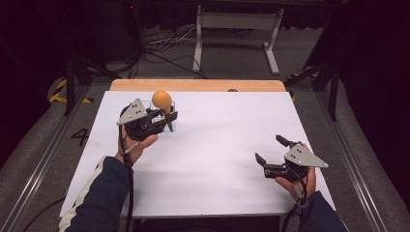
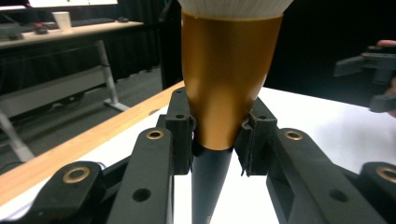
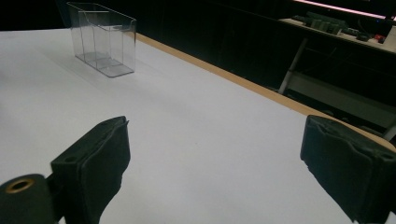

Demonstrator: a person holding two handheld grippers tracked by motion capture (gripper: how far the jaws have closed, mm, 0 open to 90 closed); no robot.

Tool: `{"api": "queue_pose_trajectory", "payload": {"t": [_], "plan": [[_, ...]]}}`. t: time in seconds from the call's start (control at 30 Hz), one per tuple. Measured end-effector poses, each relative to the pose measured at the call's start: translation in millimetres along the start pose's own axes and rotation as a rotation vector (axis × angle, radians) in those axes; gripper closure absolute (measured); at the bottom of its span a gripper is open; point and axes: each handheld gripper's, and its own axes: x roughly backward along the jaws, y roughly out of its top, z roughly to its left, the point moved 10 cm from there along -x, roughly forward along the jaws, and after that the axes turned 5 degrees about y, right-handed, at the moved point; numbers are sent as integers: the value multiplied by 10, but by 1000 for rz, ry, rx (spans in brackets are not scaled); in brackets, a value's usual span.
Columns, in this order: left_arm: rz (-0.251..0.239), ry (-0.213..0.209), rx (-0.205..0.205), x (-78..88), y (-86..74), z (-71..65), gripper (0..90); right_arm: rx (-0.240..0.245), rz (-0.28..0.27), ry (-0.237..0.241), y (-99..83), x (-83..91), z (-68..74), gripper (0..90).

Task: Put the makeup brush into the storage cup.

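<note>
High view: my left gripper (image 1: 169,117) sits over the far-left part of the white tabletop (image 1: 217,159), jaws clamped on a makeup brush (image 1: 163,102) that stands upright with its round orange-gold head on top. A clear plastic organizer (image 1: 172,116) is right behind the brush and jaws; I can't tell if the brush tip is inside it or just above. The wooden back edge (image 1: 198,85) runs close beyond the organizer, so there's little room that way. The left table edge is near, with some free white surface in between. My right gripper (image 1: 273,150) is near the front-right corner, jaws spread wide with nothing between them, close to the right and front edges. The broad white middle between the two grippers is bare, plenty of room there.

Left gripper view: pads (image 2: 180,135) press both sides of the brush's gold ferrule (image 2: 224,84) where it narrows to the black handle (image 2: 210,186); white bristles at the top edge. The wood strip runs at left. The right gripper (image 2: 373,74) is far off at right, well apart.

Right gripper view: two black pads (image 3: 100,158) stand far apart, only bare white surface between. The clear organizer (image 3: 105,39), with its dividers, stands upright well ahead, near the wood edge (image 3: 243,79).
</note>
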Motion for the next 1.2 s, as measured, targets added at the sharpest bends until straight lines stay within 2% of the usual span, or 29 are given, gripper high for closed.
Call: {"api": "queue_pose_trajectory", "payload": {"t": [0.43, 0.9, 1.0, 1.2], "plan": [[-4, 57, -10, -55, 142, 257, 699, -4, 14, 3, -48, -3, -11, 86], [-13, 106, 8, -168, 262, 484, 700, -5, 23, 20, -70, -35, 11, 86], [0, 120, 4, -213, 250, 540, 699, -7, 26, 23, -75, -37, 16, 85], [9, 141, 21, -302, 223, 635, 699, -6, 28, 26, -79, -42, 17, 86]]}}
